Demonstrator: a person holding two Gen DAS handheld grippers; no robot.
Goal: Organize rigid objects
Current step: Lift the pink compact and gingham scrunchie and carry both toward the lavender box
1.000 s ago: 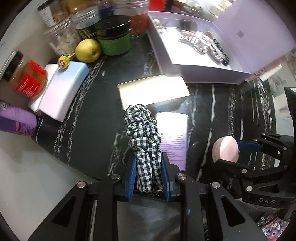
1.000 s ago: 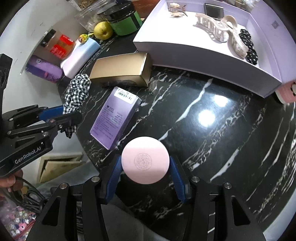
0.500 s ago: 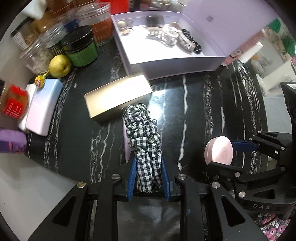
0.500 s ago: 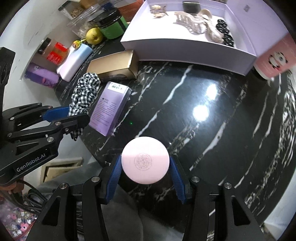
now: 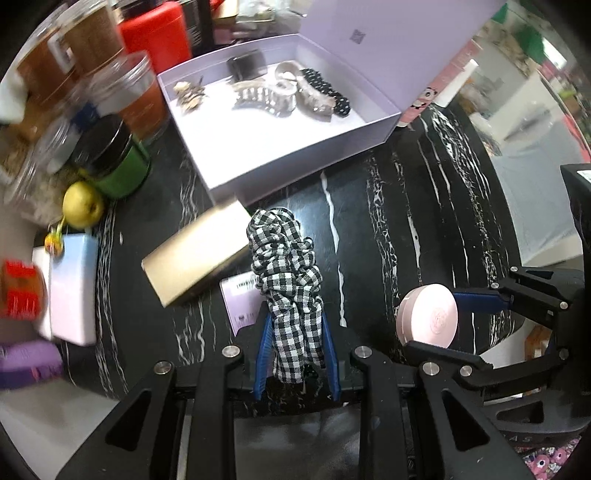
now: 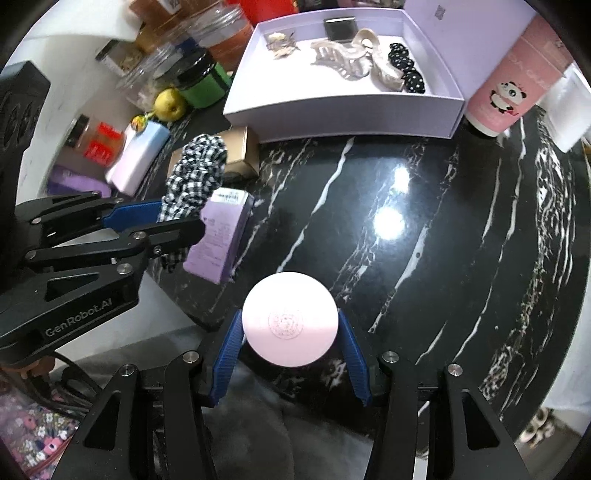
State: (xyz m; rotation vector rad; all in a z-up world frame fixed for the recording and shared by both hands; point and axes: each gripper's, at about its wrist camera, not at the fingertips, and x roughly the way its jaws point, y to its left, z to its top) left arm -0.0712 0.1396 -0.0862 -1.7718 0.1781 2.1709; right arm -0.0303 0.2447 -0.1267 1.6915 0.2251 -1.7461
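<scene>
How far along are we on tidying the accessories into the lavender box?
Partway. Several hair clips already lie in the open lavender box. In hand: the left claw grips the checked scrunchie, the right claw grips the pink round compact, both short of the box. The gold box and purple carton remain on the counter.

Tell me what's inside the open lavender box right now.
The lavender box holds pale claw clips, a black dotted clip, a small dark case and a beige clip. Nothing hidden.
</scene>
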